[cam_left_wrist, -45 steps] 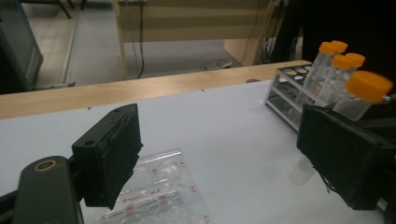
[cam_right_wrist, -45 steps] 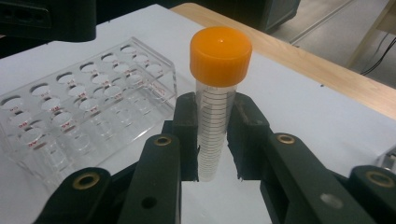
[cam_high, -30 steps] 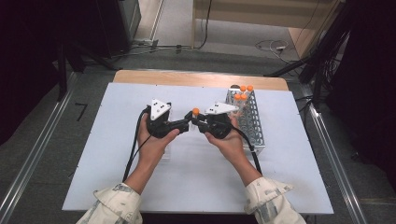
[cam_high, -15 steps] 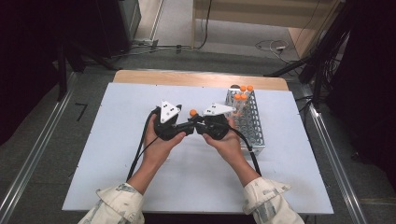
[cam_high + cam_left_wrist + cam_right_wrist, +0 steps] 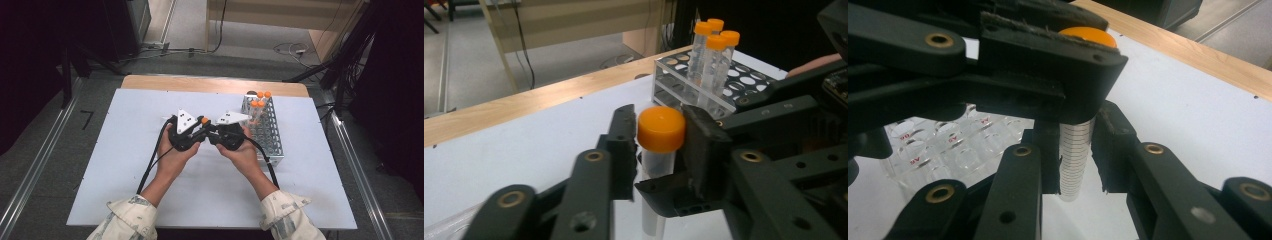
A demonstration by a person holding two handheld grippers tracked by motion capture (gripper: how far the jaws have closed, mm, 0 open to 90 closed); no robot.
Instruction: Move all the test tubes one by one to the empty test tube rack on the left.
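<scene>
A clear graduated tube [image 5: 1075,155] with an orange cap [image 5: 662,125] stands upright above the white table top [image 5: 125,150], held between both hands at mid-table. My right gripper [image 5: 1075,145] is shut on the tube's body below the cap. My left gripper [image 5: 660,131] reaches in from the left; its jaws have just been closing and now press on the orange cap [image 5: 204,120] from both sides. In the high view the left gripper [image 5: 202,126] and right gripper [image 5: 207,136] meet nose to nose.
A metal tube rack [image 5: 265,130] stands just right of the hands, with several orange-capped tubes [image 5: 260,100] at its far end. The table's wooden far edge [image 5: 210,84] lies beyond. Cables trail from both grippers toward the person.
The left gripper has edged right toward the right gripper and its jaws have closed around the orange cap. The right gripper has kept still with the tube.
</scene>
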